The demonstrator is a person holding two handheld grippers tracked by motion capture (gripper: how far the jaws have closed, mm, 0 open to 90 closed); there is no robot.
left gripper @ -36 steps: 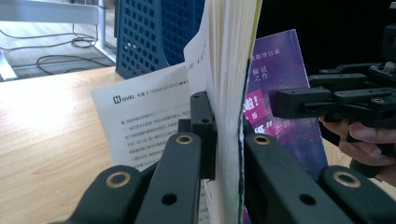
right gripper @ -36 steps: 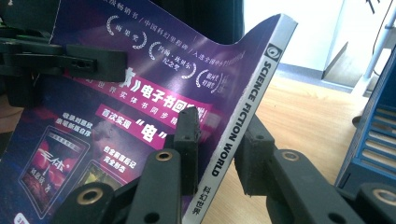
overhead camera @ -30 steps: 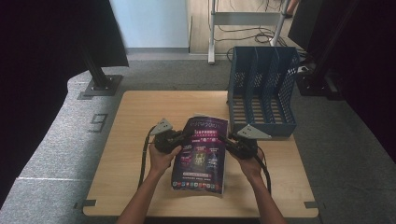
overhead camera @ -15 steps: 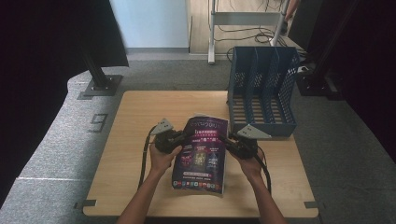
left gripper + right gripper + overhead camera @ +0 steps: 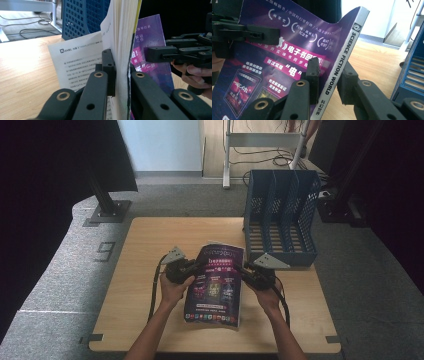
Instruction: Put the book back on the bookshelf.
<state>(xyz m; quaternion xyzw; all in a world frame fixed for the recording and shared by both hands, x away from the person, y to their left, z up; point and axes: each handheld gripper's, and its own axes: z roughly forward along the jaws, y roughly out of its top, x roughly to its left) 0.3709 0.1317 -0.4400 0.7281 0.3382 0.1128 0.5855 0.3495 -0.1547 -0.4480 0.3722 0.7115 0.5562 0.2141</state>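
At the centre of the high view, a purple magazine (image 5: 216,285) is held above the wooden surface (image 5: 145,250), clamped at its page edge by the left tool (image 5: 192,268) and at its spine by the right tool (image 5: 246,270). A loose page could tear or slip free, since the left grip catches only part of the block. The blue file rack (image 5: 282,217) stands at the upper right. The magazine's lower edge is hidden in both gripper views.

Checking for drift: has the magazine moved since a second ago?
No. The magazine lies where it did relative to the blue file rack, clamped by both grippers.
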